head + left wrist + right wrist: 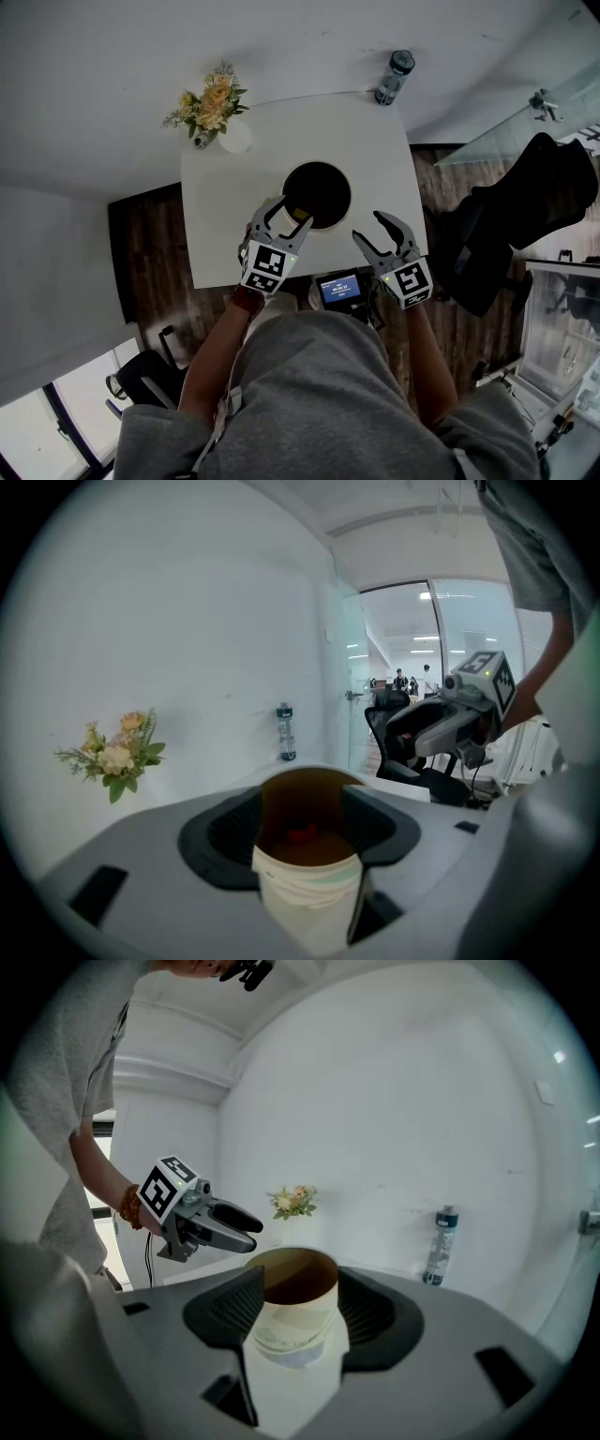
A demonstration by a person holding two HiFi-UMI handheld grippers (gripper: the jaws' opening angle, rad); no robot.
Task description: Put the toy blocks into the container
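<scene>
Near the worktop front edge, we judge the container light, graspable at its rim; left claw and right claw gape wide, empty.

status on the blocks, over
Left gripper and right gripper open, empty, both facing the container. One red block seen inside. Nothing in the way.

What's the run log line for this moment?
left gripper: open, holding nothing | right gripper: open, holding nothing | container: upright on table, red block inside
</scene>
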